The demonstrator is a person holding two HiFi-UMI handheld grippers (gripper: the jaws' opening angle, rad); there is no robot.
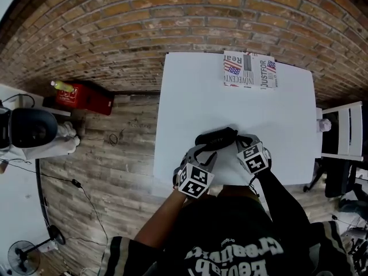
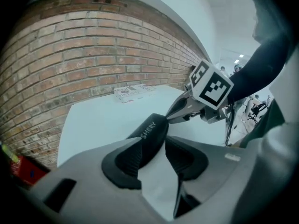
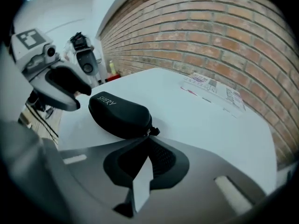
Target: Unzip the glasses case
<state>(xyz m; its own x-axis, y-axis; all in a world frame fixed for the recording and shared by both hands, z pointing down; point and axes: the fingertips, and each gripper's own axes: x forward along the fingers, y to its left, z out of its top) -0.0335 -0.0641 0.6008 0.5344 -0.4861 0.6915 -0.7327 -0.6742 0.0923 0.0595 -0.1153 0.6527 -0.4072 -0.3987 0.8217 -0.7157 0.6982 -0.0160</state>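
Note:
A black glasses case (image 1: 215,138) printed SHERY lies near the front edge of the white table (image 1: 190,85). My left gripper (image 1: 206,152) is open around the case's left end (image 2: 149,132). The case leans on the left pad (image 2: 125,161), and a strip of table shows before the right pad. My right gripper (image 1: 238,140) is at the case's right end. Its jaws (image 3: 146,141) are shut, with the tips closed on the small metal zipper pull (image 3: 148,133). The zip looks closed along the visible side of the case (image 3: 119,115).
A folded newspaper (image 1: 250,69) lies at the table's far edge against the brick wall. A red box (image 1: 86,96) sits on the wooden floor to the left, and a white chair (image 1: 345,131) stands to the right of the table.

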